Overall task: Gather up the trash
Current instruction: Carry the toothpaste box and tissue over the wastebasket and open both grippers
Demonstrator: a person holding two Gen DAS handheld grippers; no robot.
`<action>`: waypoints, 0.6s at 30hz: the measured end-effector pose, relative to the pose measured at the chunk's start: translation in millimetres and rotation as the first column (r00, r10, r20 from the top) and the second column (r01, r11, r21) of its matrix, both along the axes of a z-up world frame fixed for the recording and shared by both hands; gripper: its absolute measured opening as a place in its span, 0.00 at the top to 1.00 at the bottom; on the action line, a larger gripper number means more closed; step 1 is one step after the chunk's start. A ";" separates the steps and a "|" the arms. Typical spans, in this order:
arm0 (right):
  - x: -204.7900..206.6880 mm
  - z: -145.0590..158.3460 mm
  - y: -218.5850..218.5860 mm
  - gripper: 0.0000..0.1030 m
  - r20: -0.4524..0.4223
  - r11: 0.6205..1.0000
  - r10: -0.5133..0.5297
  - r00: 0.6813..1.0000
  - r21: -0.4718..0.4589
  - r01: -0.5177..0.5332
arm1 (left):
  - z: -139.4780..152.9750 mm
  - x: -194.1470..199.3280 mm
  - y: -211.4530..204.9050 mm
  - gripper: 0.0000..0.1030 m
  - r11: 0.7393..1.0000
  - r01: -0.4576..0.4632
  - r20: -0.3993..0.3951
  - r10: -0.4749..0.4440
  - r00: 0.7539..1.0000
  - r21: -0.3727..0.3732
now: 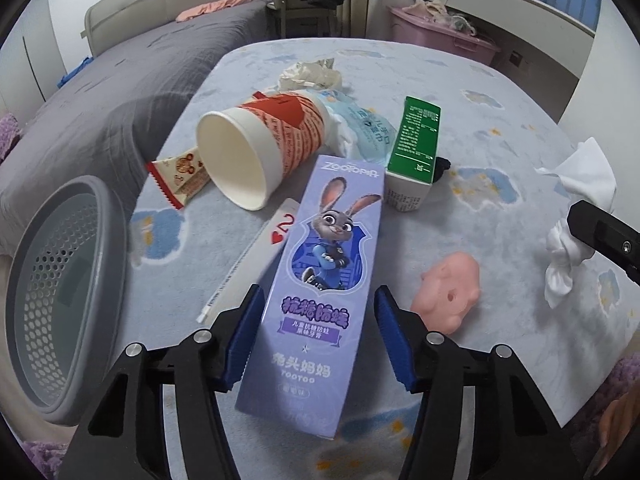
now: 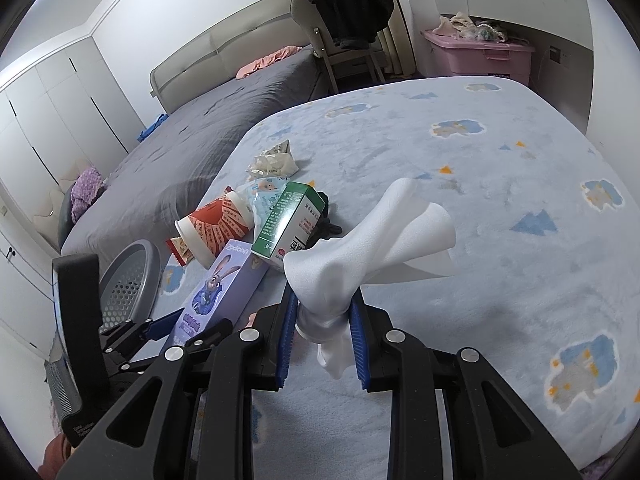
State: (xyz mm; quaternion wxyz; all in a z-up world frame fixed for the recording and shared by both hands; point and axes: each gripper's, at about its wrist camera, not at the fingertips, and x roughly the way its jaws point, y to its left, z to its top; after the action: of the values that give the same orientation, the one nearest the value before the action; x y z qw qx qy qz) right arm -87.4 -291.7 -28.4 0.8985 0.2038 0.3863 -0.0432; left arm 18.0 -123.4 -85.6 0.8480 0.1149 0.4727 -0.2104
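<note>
My left gripper (image 1: 316, 300) is open, its blue pads on either side of a purple Zootopia toothpaste box (image 1: 316, 272) lying on the light blue blanket; the pads do not press it. My right gripper (image 2: 324, 312) is shut on a white crumpled tissue (image 2: 360, 248) and holds it above the blanket. The tissue also shows at the right of the left wrist view (image 1: 576, 232). A grey perforated bin (image 1: 60, 296) stands at the left edge of the blanket; it also shows in the right wrist view (image 2: 128, 280).
On the blanket lie a tipped red-and-white paper cup (image 1: 256, 148), a snack wrapper (image 1: 180, 180), a playing card (image 1: 256, 252), a green-and-white carton (image 1: 416, 152), a blue wipes pack (image 1: 360, 128), crumpled paper (image 1: 312, 74) and a pink toy (image 1: 452, 288). A grey bed (image 1: 120, 92) lies left.
</note>
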 end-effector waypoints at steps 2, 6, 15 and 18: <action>0.0 -0.6 0.3 0.76 -0.002 1.000 -0.001 1.000 -0.001 0.001 | -3.5 2.1 -2.6 0.47 1.000 0.005 -0.015 -0.005 1.000 -0.007; 0.7 -1.3 1.4 0.76 -0.004 1.000 -0.003 1.000 -0.002 0.003 | -6.3 1.7 -3.3 0.58 1.000 0.013 -0.029 -0.013 0.999 -0.013; 2.7 -1.0 5.6 0.76 -0.008 1.000 0.009 1.000 -0.012 -0.010 | 18.4 -9.7 11.0 0.58 0.999 -0.008 0.044 0.009 0.999 -0.035; 6.8 2.8 15.0 0.76 -0.009 0.999 0.026 1.000 -0.031 -0.027 | 31.7 -10.5 24.0 0.58 0.998 -0.032 0.072 0.035 0.997 -0.048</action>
State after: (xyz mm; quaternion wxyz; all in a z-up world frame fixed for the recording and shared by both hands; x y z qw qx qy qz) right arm -80.5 -276.7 -25.6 0.9004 0.1845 0.3921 -0.0381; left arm 7.5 -99.4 -53.9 0.8705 0.0945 0.4384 -0.2028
